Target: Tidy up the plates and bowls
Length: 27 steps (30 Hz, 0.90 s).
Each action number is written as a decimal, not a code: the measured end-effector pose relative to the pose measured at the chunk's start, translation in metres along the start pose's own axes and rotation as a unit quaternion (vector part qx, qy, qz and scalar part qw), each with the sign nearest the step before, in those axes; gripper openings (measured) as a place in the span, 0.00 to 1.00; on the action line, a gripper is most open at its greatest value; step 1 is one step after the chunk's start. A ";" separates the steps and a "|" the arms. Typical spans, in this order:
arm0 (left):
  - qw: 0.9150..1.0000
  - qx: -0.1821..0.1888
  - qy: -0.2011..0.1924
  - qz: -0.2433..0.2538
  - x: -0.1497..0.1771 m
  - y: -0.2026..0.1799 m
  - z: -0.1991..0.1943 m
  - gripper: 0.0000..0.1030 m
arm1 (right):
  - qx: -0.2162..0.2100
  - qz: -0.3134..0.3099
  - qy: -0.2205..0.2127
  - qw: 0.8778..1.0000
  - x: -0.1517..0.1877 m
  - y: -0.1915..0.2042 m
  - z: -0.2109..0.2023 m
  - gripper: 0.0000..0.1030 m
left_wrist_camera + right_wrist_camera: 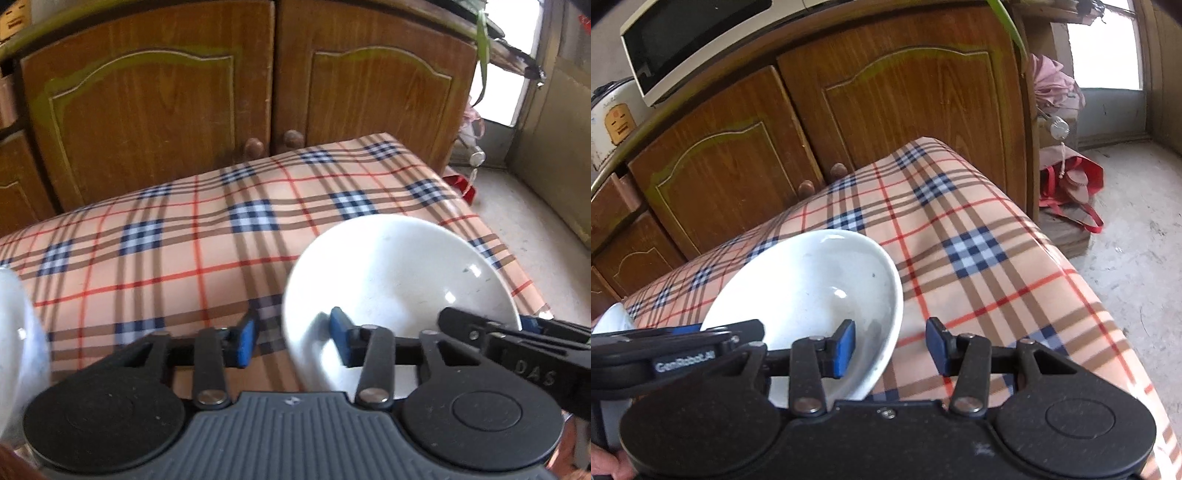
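A white bowl [399, 273] sits on the plaid tablecloth [155, 236], and both grippers are at it from opposite sides. My left gripper [293, 341] straddles its left rim. One blue pad [341, 341] is inside the bowl and the other is outside, with cloth showing between that pad and the wall. My right gripper [891, 347] straddles the right rim of the same bowl [812, 280] in the same way, with a gap at each pad. Neither pair of pads presses on the rim. A second white bowl [14, 332] is cut off at the far left.
Brown wooden cabinet doors [147, 110] stand close behind the table. The table's right edge [1082, 280] drops to a pale floor, where a red bag [1071, 184] lies. A microwave [683, 44] and a rice cooker [613, 118] sit on the counter above.
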<state>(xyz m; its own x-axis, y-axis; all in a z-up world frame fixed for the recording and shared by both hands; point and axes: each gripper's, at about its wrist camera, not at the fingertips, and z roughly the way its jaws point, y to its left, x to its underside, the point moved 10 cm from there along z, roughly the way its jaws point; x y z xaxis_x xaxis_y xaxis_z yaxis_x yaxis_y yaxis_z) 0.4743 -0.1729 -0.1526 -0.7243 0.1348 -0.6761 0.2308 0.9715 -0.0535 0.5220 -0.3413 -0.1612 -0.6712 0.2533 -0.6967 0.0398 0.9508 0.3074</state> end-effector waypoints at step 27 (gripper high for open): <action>0.999 0.000 -0.033 -0.018 0.012 -0.019 -0.122 0.24 | -0.023 -0.012 -0.025 0.999 0.010 0.037 -0.126 0.20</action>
<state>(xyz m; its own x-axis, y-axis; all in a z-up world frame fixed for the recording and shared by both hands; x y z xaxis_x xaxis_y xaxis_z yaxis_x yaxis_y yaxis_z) 0.3822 -0.1658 -0.0702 -0.6880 0.0866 -0.7205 0.2049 0.9756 -0.0785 0.4235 -0.3265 -0.0754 -0.6332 0.2408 -0.7356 -0.0107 0.9476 0.3193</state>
